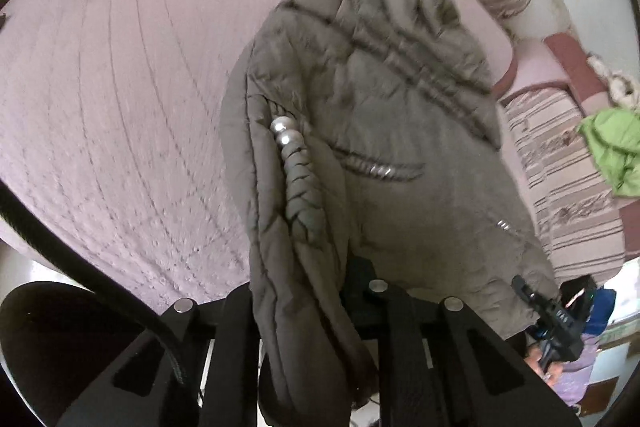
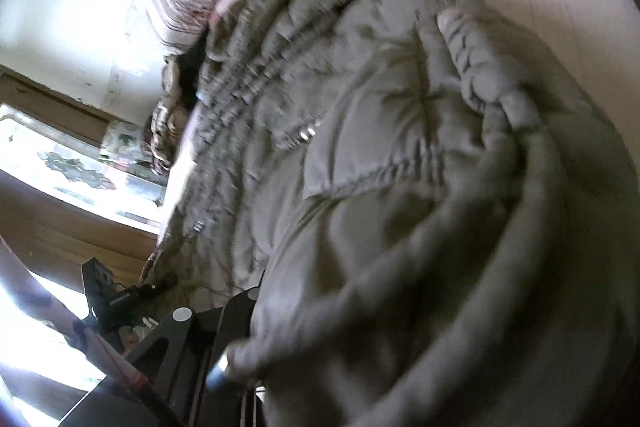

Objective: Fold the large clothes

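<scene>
Both grippers — left gripper [image 1: 316, 311], right gripper [image 2: 256, 343] — pinched the grey padded coat's [image 1: 380, 115] edge, fingers clamped; next, carry it over the bed [image 1: 120, 87].

One grey padded jacket [image 1: 380, 131], two pearl beads [image 1: 286, 133], perhaps two striped cushions [image 1: 560, 163], one green cloth [image 1: 612, 147].

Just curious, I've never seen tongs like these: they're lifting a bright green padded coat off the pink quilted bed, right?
Not quite: the padded coat is grey-olive, not bright green. The left wrist view shows it pinched in the left tongs over the pink quilted bed. The only bright green thing is a separate cloth at the far right.
</scene>
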Tool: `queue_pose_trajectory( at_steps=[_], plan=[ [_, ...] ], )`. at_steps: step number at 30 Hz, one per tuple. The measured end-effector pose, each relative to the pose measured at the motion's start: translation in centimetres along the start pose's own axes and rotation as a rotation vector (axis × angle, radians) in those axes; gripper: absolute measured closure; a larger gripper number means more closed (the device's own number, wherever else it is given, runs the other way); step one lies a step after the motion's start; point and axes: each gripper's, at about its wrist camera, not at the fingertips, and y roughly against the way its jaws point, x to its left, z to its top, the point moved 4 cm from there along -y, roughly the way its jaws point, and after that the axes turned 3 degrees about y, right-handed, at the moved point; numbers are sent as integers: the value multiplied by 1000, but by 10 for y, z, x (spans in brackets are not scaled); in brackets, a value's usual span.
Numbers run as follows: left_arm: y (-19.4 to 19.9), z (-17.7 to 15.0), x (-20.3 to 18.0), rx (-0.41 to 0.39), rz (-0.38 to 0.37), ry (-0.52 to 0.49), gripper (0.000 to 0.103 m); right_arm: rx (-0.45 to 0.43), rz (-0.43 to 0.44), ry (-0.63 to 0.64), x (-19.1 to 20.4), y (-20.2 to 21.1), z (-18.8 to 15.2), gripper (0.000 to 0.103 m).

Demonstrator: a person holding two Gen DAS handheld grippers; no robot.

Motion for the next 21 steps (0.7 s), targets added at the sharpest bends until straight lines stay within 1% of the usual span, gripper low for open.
queue_pose_trajectory(
  at_steps=[4, 6, 10, 13, 17, 19, 21],
  plan=[
    [25, -3, -7, -31, -42, 0, 89, -34, 35, 39, 23, 20, 7, 86],
    [38, -10, -8, -41, -56, -25, 89, -35, 37, 67, 31, 30, 4, 86],
    [52, -24, -4, -47, -46, -70, 88, -16, 19, 115, 33, 47, -9, 86],
    [53, -32, 4, -41, -16, -84, 88, 0, 2, 118, 29, 52, -15, 86],
    [47, -23, -2, -38, 16, -84, 88, 8, -20, 129, 32, 50, -8, 86],
    [52, -11, -15, -73, 25, -98, 88, 1, -19, 143, 39, 48, 1, 86],
    [59, 5, -29, -120, 30, -109, 88, -17, -25, 175, 54, 47, 18, 86]
  ],
)
